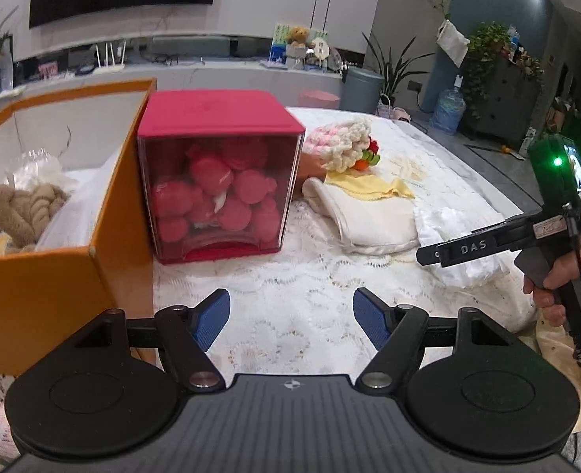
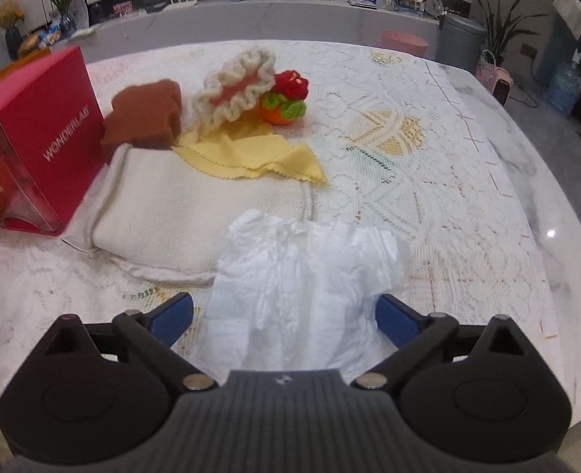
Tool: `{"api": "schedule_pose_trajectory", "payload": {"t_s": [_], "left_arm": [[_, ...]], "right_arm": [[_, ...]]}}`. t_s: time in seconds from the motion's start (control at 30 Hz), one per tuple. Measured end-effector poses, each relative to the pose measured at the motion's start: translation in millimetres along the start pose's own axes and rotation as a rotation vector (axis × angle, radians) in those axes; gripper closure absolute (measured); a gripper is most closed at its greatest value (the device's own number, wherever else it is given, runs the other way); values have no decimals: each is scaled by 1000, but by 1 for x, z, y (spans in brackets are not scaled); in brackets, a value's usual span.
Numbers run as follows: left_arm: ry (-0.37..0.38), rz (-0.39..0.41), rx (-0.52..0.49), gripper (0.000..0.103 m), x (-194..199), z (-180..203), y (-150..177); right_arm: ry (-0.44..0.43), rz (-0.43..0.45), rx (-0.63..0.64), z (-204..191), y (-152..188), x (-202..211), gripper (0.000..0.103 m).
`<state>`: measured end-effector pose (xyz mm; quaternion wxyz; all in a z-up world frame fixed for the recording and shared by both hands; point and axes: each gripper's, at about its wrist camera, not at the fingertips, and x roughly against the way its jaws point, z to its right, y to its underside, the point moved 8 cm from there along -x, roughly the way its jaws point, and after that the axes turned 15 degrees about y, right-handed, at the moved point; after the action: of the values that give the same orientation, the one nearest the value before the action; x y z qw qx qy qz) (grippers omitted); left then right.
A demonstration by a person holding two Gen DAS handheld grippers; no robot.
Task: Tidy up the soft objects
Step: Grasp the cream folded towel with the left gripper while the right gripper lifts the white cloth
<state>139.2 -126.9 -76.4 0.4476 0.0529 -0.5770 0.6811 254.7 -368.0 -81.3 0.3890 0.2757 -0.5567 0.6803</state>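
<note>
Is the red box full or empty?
Full. Through the clear front of the red box, round red plush toys are piled nearly to the top.

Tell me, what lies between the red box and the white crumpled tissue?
The folded cream towel lies between the red box and the tissue, shown best in the right wrist view.

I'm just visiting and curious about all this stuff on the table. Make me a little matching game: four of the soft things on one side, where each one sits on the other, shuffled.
Things:
1. beige braided plush toy
2. round red plush balls
3. crumpled white tissue-like cloth
4. thin yellow cloth with zigzag edges

Places:
A. between the open fingers of the right gripper
B. inside the red cube box with a clear front
C. lying partly on the folded cream towel
D. inside the open orange cardboard box

Pairs: 1-D, 2-B, 3-A, 4-C
</note>
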Motion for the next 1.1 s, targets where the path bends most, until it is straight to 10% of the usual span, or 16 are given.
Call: {"api": "schedule_pose_trajectory", "payload": {"t_s": [0.1,0.23,0.37,1.1], "left_arm": [[2,3,7,19,1,-2,2],[3,-3,-1,19,-1,4,-3],[10,-40,-28,19,-17,21,-10],[5,-6,-160,15,-146,42,-31]], "right_arm": [[31,18,31,-5,3,-2,11],[76,64,39,6,0,3,57],[58,61,26,22,-3,1,75],[109,197,-203,99,-49,27,77]]}}
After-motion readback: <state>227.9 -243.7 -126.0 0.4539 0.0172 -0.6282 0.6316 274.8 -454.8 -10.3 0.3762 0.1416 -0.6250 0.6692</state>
